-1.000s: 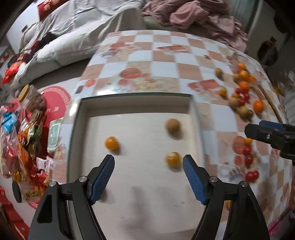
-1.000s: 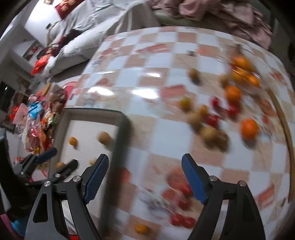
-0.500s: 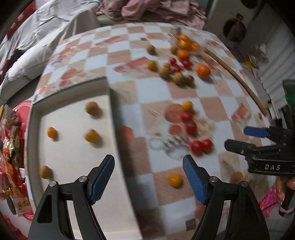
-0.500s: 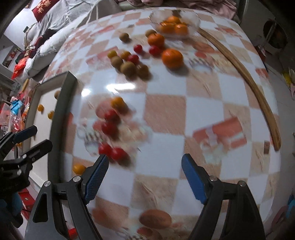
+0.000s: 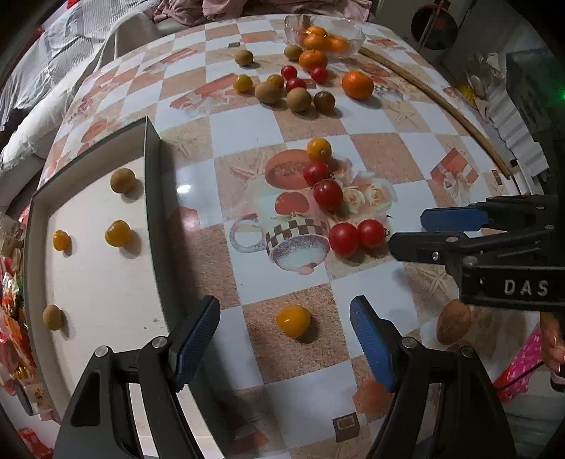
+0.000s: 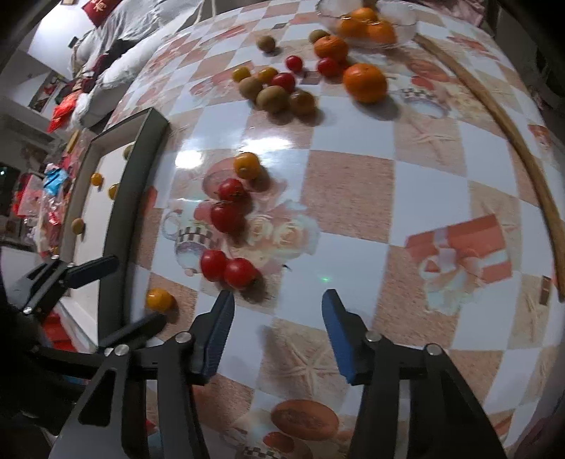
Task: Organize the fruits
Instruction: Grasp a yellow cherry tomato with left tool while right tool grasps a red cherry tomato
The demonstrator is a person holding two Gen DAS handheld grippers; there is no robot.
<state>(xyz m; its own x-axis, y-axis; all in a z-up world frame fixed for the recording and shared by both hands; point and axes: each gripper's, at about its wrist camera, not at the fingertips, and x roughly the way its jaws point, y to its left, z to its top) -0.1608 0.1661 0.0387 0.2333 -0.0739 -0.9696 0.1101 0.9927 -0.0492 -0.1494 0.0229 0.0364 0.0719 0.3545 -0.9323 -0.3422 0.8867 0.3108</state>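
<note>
Yellow tomato (image 5: 293, 320) low centre of frame, directly between left gripper (image 5: 285, 339) pads, untouched; jaws wide. Right gripper (image 6: 277, 332) empty, jaws just narrowing, farther off. Tray (image 5: 155, 197) left.

A tray (image 5: 155, 197) lies on the left part of the worktop (image 5: 381, 116), and four small fruits rest apart from one another on its floor. Just right of the tray's wall, near the front edge, one small fruit (image 5: 293, 320) sits alone between the fingers of the left hand-held gripper (image 5: 285, 335), touching neither. Behind it four tomatoes (image 5: 344, 239) lie in a loose line, two of them touching, with one more small fruit (image 5: 319, 149) just behind them. Farther back a larger cluster of fruit (image 5: 293, 91) is spread out, and behind that, at the far edge, a bowl (image 5: 353, 33) holds several oranges. The right hand-held gripper (image 6: 278, 326) hovers over bare worktop right of the touching tomatoes.
</note>
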